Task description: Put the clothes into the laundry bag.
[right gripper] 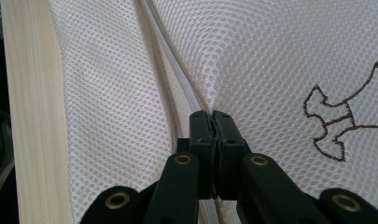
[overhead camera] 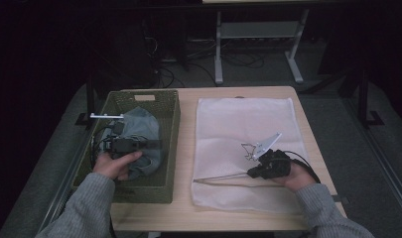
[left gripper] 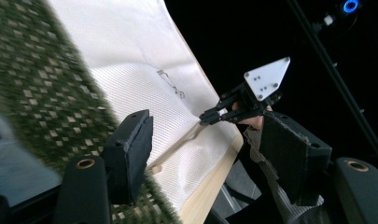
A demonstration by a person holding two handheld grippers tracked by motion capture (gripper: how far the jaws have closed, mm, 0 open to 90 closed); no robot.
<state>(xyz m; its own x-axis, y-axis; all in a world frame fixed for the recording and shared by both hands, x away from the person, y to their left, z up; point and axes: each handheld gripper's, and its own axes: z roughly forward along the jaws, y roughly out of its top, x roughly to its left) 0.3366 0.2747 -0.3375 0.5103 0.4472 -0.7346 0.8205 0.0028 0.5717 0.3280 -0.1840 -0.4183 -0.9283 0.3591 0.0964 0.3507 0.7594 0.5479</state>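
A white mesh bag point(overhead camera: 238, 124) lies flat on the right half of the wooden table point(overhead camera: 183, 208). My right gripper point(overhead camera: 250, 173) is shut on the bag's fabric beside the zipper point(right gripper: 177, 79), near its front edge, and the mesh puckers up into the closed tips point(right gripper: 212, 116). A grey garment point(overhead camera: 141, 121) lies bunched in the green woven basket point(overhead camera: 174, 129) on the left. My left gripper point(overhead camera: 156, 145) hovers over that garment, pointing right. Its jaws stand wide open point(left gripper: 207, 140) with nothing between them. Beyond them the left gripper view takes in the bag point(left gripper: 130, 56) and the right gripper point(left gripper: 206, 116).
A brown embroidered outline point(right gripper: 336, 121) marks the bag close to the right gripper. The basket's wall point(left gripper: 32, 93) runs beside the bag's left edge. A bare strip of table point(right gripper: 28, 93) lies between them. Dark floor, desk legs and cables sit beyond the table's far edge.
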